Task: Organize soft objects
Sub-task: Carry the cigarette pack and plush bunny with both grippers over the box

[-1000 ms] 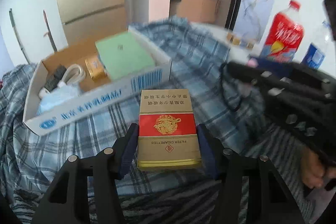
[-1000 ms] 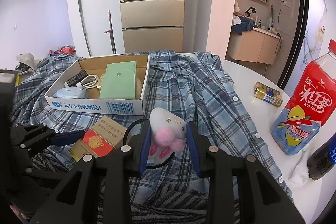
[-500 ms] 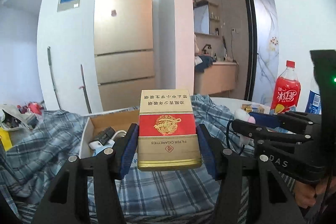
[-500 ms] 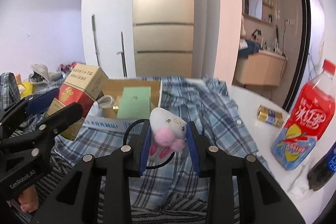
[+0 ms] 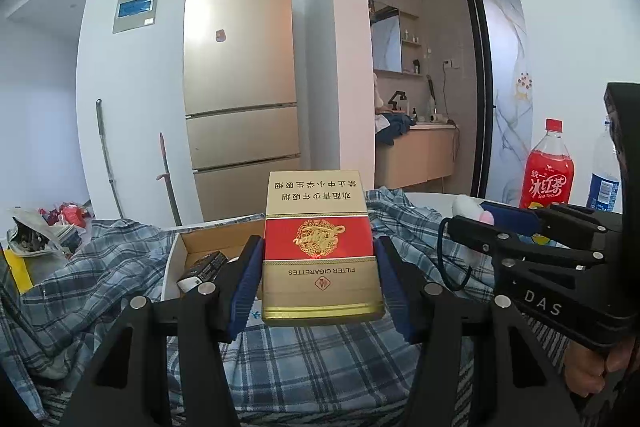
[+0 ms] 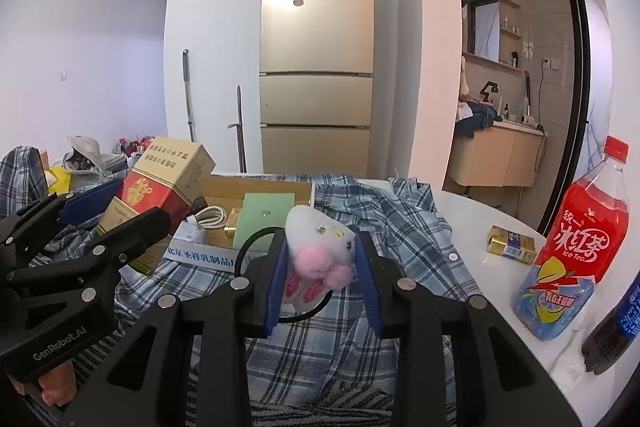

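In the left wrist view, the left gripper [image 5: 320, 277] clamps a stiff, light cigarette box [image 5: 318, 247] by its sides, raised above the cardboard box [image 5: 176, 255].

In the right wrist view, the right gripper [image 6: 322, 277] squeezes a plush toy [image 6: 320, 247], soft and light, best held across its body.

Box [image 6: 256, 193] on shirt [image 6: 400, 227] – bottle [image 6: 572, 251] rt.

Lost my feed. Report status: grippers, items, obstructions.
Left gripper shut on carton, held up. Right gripper shut on plush, held up. Box ahead on plaid shirt, partly filled. Path unobstructed.
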A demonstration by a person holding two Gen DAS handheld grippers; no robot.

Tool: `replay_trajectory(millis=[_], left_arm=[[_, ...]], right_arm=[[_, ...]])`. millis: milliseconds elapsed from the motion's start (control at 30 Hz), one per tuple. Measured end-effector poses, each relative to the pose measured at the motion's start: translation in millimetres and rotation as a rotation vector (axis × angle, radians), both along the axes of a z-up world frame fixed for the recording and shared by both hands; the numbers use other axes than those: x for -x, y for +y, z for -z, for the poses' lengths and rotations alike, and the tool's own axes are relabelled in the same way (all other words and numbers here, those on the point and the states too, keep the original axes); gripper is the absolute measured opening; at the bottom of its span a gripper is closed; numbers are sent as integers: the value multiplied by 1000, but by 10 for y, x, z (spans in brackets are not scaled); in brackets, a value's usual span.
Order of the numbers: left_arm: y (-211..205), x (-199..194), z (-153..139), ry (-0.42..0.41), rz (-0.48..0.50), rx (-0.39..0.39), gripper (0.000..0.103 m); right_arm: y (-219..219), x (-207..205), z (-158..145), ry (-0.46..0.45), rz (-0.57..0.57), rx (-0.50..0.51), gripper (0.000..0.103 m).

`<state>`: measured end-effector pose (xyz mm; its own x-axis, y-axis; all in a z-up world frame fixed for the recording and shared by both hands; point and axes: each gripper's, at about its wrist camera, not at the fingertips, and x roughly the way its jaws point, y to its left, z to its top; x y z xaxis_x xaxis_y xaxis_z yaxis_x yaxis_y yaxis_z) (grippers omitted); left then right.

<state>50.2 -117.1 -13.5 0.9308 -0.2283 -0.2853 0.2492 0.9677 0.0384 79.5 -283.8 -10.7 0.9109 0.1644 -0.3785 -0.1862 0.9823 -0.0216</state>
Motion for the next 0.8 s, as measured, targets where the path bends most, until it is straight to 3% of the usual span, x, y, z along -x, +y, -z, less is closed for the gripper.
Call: replay_trajectory(millis=[200,500,667,800], left_arm=[[86,59,-130,-19,-29,6,58],[289,269,-505,-170,-108,-23,58],[468,173,-740,-194,-136,19,58],[531,57,-932,-241,-140,12,58]], right_arm=[[-8,43,-127,-51,37,-2,32],[103,96,-546,-118,45,-31,33],[213,11,-852,-176,45,-55,33],[395,-132,-1049,-242,38,-19,33]])
